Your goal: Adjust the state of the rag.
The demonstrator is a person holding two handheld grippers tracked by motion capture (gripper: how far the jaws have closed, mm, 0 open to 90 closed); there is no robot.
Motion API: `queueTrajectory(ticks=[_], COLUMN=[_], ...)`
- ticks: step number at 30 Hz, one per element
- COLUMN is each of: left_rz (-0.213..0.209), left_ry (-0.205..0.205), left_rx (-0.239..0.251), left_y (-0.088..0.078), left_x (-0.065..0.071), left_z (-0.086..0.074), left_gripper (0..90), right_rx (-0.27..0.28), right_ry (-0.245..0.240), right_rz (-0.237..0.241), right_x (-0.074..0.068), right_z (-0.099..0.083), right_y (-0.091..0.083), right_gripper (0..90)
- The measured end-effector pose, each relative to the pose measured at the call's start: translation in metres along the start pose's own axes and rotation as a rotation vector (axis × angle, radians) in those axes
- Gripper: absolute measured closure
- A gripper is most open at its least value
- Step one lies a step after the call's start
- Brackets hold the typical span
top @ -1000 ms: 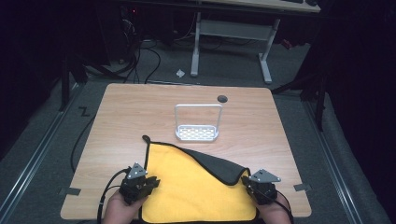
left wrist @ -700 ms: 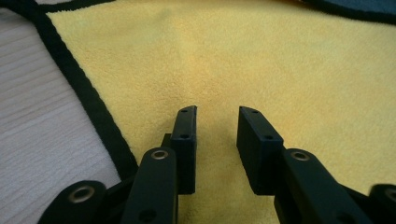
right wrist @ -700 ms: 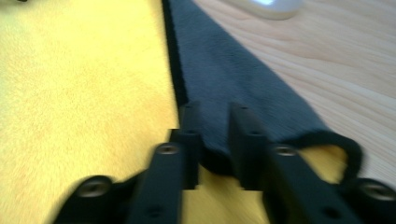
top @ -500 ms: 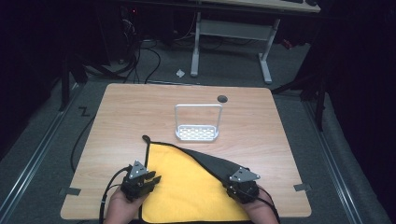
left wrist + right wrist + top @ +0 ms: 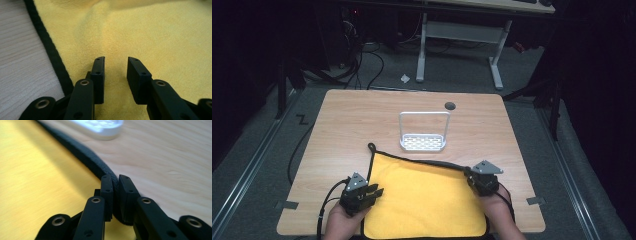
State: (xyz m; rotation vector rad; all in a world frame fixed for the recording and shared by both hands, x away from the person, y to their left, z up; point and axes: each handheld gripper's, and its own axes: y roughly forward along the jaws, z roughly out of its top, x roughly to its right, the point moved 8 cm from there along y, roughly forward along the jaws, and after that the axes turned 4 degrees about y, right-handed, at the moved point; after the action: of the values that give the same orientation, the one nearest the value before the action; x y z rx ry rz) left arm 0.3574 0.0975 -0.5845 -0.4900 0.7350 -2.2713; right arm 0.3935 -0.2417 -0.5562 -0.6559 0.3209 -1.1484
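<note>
right now your right gripper [image 5: 113, 178] is pinched on the black hem [image 5: 82, 155] of the yellow cloth [image 5: 422, 200], its jaws having just been closing; the cloth lies just nearer you than the white rack [image 5: 423, 132]. keep that pinch firm. your left gripper [image 5: 115, 61] hovers half-open over the cloth, nothing between its jaws. the cloth's near edge is cut off.
</note>
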Motion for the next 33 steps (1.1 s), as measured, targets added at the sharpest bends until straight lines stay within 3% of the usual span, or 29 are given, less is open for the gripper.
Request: queueTrajectory(ticks=[6, 10, 13, 16, 19, 23, 25, 29, 33], left_rz=[-0.006, -0.019, -0.024, -0.002, 0.027, 0.055, 0.044, 0.024, 0.010], left_ry=[-0.003, -0.003, -0.003, -0.024, -0.059, -0.063, -0.065, -0.026, -0.008], left_rx=[0.002, -0.004, -0.009, 0.021, 0.028, -0.023, -0.034, -0.030, -0.015], left_y=[0.000, -0.001, 0.000, 0.001, 0.007, 0.019, 0.027, 0.039, 0.038], left_x=[0.000, 0.001, -0.002, -0.014, -0.028, -0.037, -0.031, -0.015, -0.009], left_z=[0.000, 0.000, 0.004, 0.015, 0.023, 0.027, 0.030, 0.036, 0.036], left_gripper=[67.7, 66.5, 64.5, 64.0, 66.1, 71.3, 71.4, 71.4, 70.5], right_rx=[-0.008, 0.047, 0.034, -0.046, -0.093, -0.126, -0.129, -0.127, -0.136], right_ry=[0.085, 0.096, 0.083, 0.073, 0.053, 0.081, 0.088, 0.118, 0.127], right_rz=[-0.068, -0.089, -0.047, 0.037, 0.052, 0.046, 0.018, -0.030, -0.050], right_x=[0.035, 0.044, 0.037, 0.018, 0.008, 0.014, 0.025, 0.048, 0.057], right_z=[0.019, 0.032, 0.023, -0.003, -0.020, -0.028, -0.027, -0.027, -0.028], right_y=[0.026, 0.004, -0.011, -0.014, -0.007, 0.006, 0.008, 0.011, 0.010], right_gripper=[63.4, 60.1, 62.3, 65.7, 69.3, 71.6, 71.6, 71.6, 68.0])
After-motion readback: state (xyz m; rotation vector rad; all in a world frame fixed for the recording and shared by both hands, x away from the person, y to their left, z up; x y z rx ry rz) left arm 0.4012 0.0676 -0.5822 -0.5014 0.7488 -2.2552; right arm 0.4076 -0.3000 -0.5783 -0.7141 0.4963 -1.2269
